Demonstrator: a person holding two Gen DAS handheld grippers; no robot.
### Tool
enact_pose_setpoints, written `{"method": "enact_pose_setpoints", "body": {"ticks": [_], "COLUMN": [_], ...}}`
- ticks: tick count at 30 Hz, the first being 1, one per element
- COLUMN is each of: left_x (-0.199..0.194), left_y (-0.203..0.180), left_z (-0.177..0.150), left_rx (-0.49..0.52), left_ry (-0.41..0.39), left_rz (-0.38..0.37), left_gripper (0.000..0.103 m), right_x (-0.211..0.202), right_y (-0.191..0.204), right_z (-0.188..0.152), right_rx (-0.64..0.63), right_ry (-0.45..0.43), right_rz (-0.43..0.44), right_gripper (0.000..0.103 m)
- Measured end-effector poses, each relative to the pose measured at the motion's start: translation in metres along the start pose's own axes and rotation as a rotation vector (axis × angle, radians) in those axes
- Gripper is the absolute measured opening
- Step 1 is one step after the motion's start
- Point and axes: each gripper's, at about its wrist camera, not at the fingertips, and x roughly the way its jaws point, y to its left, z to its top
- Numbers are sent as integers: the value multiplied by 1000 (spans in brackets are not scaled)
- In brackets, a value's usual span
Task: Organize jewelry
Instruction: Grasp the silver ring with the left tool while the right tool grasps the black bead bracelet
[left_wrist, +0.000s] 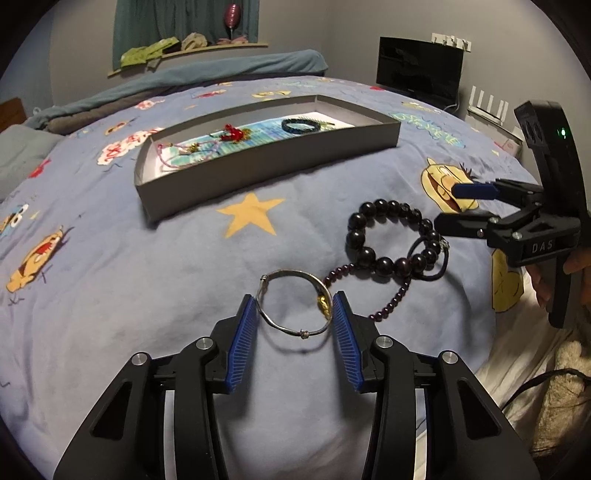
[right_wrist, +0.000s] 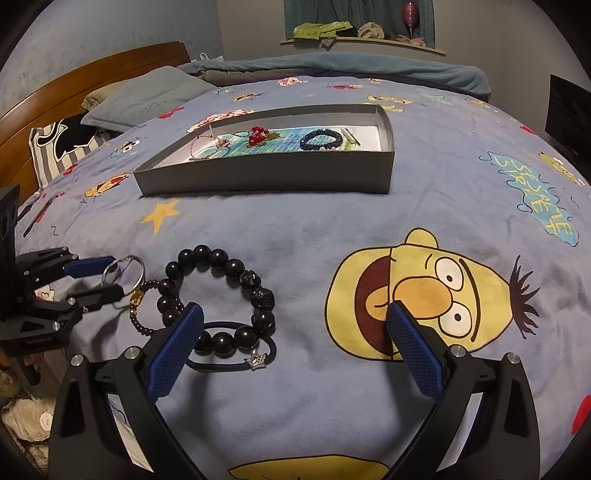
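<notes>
A silver bangle with a gold charm sits between the blue pads of my left gripper, which grips it at both sides; the bangle also shows in the right wrist view. Beside it on the bedspread lie a large dark bead bracelet, a small purple bead strand and a black hair tie with a silver star. My right gripper is open and empty, hovering by the big bead bracelet. A grey box farther back holds several pieces of jewelry.
The bed is covered with a blue cartoon bedspread. Pillows and a wooden headboard are at the left. A black monitor stands beyond the bed. The bed edge drops off near the right gripper.
</notes>
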Motion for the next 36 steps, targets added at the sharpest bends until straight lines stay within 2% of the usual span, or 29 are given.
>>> {"method": "enact_pose_setpoints", "body": {"ticks": [1,3,6,8,10,14,16,20,25,27,31,33,36], "left_x": [1,4,10,8,7,6,6,8,16,16,15,15,14], "left_y": [3,8,9,9,9,5,4,-7,-16,-14,-12,-11,-8], "left_z": [1,0,-4,-6,-6,-7,-6,-4,-5,-4,-5,-5,-4], "left_rx": [-4,-15,-4,-11,-8,5,-8,-5,13,7,4,3,-8], "left_ry": [10,29,60,51,40,33,26,25,33,32,28,27,25], "left_rz": [-3,-17,0,-2,-3,-13,-40,-89,-73,-79,-85,-88,-94], "left_gripper": [8,8,8,11,28,37,46,47,47,47,47,47,46], "right_x": [1,2,4,4,3,3,3,3,7,9,14,16,20], "right_y": [0,1,4,5,6,6,5,4,10,12,16,17,19], "right_z": [0,0,0,0,-1,-1,-1,0,1,2,4,5,5], "right_rx": [-1,0,-2,-7,-10,-5,-2,1,-22,-33,-59,-72,-102], "right_ry": [2,3,9,8,8,8,8,9,16,18,26,30,42], "right_rz": [-1,-1,5,6,6,6,5,10,23,22,0,-5,-46], "right_gripper": [98,98,98,98,98,98,98,98,97,84,70,56,44]}}
